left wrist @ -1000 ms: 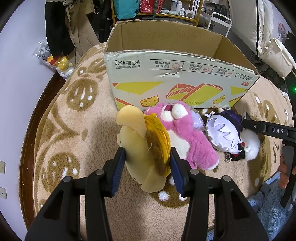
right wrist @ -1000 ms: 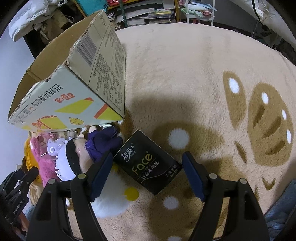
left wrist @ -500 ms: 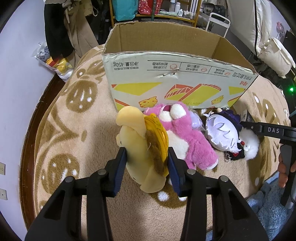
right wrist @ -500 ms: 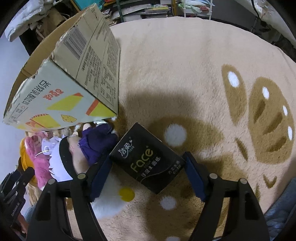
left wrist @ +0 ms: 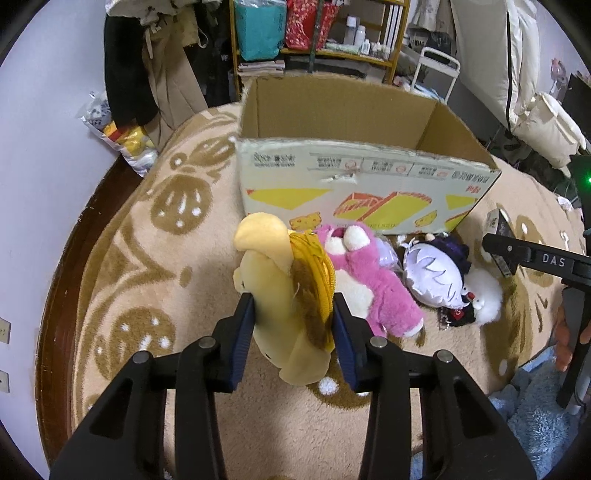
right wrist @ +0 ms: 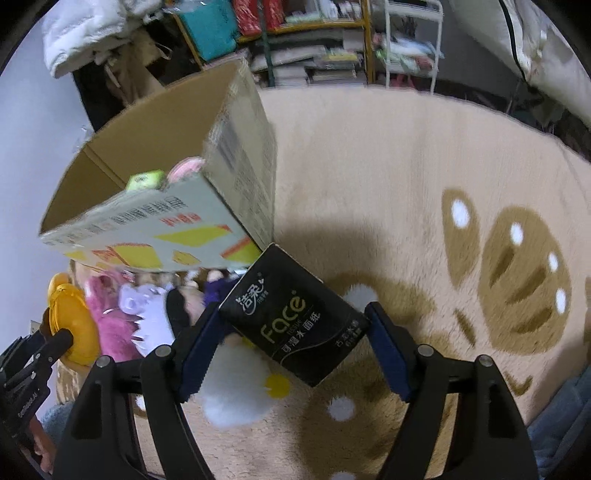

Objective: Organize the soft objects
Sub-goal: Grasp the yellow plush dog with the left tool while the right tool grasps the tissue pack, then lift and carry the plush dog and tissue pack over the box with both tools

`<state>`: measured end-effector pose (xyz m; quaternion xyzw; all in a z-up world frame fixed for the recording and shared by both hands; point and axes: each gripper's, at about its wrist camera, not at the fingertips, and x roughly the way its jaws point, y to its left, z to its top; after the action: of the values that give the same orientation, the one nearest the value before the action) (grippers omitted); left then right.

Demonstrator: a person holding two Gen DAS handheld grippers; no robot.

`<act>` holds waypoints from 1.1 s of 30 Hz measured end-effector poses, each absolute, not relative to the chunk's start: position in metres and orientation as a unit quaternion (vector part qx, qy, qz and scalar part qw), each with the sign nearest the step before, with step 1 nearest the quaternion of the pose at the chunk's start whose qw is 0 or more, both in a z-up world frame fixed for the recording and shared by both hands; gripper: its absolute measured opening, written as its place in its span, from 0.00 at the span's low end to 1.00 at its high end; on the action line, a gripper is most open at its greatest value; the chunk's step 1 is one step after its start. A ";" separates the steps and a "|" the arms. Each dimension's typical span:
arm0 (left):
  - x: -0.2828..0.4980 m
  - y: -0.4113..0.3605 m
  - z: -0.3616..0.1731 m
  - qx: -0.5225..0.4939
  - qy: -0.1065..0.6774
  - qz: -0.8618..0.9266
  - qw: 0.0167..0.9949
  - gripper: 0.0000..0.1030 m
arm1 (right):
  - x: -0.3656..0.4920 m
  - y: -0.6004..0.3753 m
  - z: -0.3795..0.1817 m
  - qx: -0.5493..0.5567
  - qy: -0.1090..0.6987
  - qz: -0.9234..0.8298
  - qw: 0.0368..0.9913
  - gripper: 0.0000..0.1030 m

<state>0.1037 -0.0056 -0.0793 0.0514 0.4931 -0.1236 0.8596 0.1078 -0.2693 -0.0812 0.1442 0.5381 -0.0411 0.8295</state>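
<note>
My left gripper (left wrist: 293, 332) is shut on a yellow plush toy (left wrist: 280, 291) with an orange zipped back, held just above the rug. A pink plush bear (left wrist: 373, 291) and a white-and-purple doll (left wrist: 439, 277) lie beside it, in front of the open cardboard box (left wrist: 354, 177). In the right wrist view my right gripper (right wrist: 291, 343) is shut on a black tissue pack (right wrist: 295, 321), lifted near the box's corner (right wrist: 240, 177). A green pack (right wrist: 146, 181) and something pink lie inside the box. A white fluffy toy (right wrist: 236, 384) lies under the pack.
A beige rug (right wrist: 424, 177) with brown patterns covers the floor. Shelves with books and bags (left wrist: 317, 33) stand behind the box. A plastic snack bag (left wrist: 118, 136) lies at the rug's left edge. Blue fabric (left wrist: 535, 417) lies at the lower right.
Both grippers have risen with their loads. The left jaws squeezed tighter on the yellow plush. The tissue pack has left the rug, and the inside of the box now shows.
</note>
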 end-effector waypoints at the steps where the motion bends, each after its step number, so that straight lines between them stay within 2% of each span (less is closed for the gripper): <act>1: 0.102 -0.004 -0.076 0.051 0.488 -0.122 0.863 0.38 | 0.105 -0.267 -0.075 0.141 0.530 -0.037 0.836 0.79; 20: 0.063 -0.009 0.013 0.071 0.275 -0.126 0.951 0.39 | 0.082 -0.219 0.022 0.096 0.353 0.029 0.930 0.79; 33: 0.092 -0.026 0.034 0.072 0.224 -0.134 0.963 0.39 | 0.112 -0.221 0.047 0.078 0.275 0.023 0.958 0.79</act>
<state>0.0924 -0.0260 0.0342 0.0716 0.2236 -0.1342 0.9627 0.1120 -0.2212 0.0465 0.0782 0.2752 0.0227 0.9579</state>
